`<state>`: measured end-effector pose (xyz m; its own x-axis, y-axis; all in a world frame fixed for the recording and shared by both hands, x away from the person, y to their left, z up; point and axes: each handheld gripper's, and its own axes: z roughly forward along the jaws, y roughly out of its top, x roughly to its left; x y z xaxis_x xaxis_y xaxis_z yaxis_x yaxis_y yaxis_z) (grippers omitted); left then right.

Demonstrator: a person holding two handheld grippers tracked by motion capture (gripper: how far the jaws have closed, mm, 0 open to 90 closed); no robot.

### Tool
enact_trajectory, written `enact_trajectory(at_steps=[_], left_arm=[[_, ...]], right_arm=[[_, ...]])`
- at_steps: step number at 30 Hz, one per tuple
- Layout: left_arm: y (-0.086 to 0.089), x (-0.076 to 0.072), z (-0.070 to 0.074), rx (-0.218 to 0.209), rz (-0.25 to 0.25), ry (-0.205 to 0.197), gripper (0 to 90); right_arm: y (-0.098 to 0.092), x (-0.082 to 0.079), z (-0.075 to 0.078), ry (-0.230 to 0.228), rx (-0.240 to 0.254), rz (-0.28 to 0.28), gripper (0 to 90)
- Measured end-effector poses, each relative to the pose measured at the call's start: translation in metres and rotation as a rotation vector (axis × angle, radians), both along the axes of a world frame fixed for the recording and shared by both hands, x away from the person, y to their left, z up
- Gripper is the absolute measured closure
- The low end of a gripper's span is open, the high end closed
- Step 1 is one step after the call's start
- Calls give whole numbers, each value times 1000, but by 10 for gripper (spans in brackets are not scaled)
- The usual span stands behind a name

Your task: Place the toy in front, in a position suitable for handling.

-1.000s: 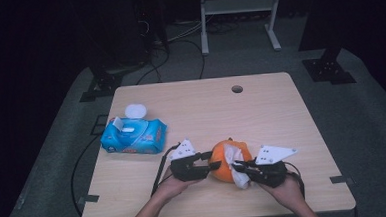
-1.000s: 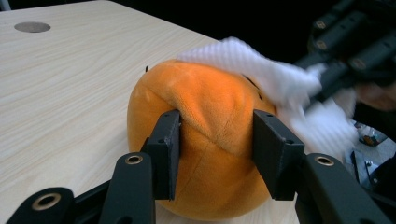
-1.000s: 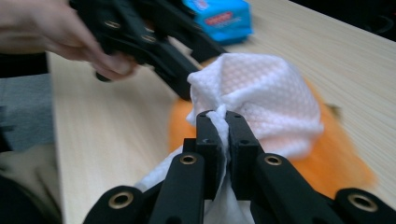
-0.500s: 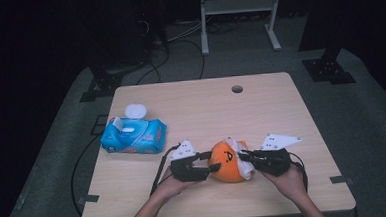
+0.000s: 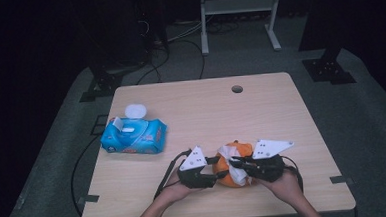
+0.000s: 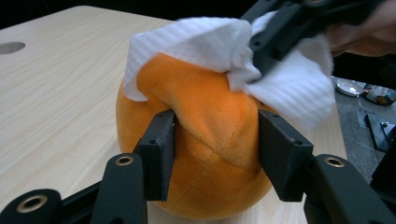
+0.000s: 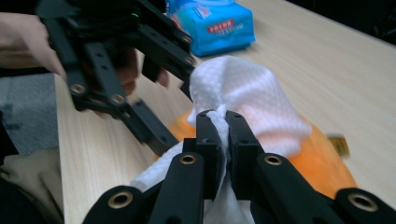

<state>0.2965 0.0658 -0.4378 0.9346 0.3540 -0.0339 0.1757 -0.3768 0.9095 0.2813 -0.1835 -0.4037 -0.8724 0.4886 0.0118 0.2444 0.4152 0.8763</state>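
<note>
Two grippers at one orange plush ball [image 6: 205,154]: left gripper [image 6: 212,151] jaws, just closing, pressed against ball's sides; right gripper [image 7: 223,128] clamped on white wipe [image 7: 243,91] draped over ball

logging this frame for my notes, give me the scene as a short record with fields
work in hand: wiping an orange plush ball with a white wipe
left gripper: jaws on either side of the ball, pressing its sides, just been closing
right gripper: shut on the wipe, held on top of the ball
elsewhere: blue wipes pack, lid open, left part of the table
</note>
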Motion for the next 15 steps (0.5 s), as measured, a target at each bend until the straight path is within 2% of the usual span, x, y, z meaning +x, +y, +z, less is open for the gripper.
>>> enact_trajectory(at_steps=[1,3,5,8,10,12,14,15], left_arm=[[1,1,-1,-2,3,5,486],[4,3,-2,-10,11,21,485],[5,5,-1,-22,19,36,460],[3,8,0,-51,40,81,347],[2,9,-2,-54,57,108,321],[3,9,-3,-40,58,98,367],[4,8,-3,-34,59,81,432],[4,7,-2,-26,54,67,468]], right_arm=[[-4,3,-2,12,10,-15,846],[-20,10,-5,21,18,-84,847],[-31,15,-7,53,32,-114,847],[-31,15,-12,83,15,-102,847],[-25,12,-14,101,1,-64,848],[-19,8,-16,111,-14,-45,847],[-15,5,-13,82,-29,-49,847],[-14,3,-8,58,-18,-52,848]])
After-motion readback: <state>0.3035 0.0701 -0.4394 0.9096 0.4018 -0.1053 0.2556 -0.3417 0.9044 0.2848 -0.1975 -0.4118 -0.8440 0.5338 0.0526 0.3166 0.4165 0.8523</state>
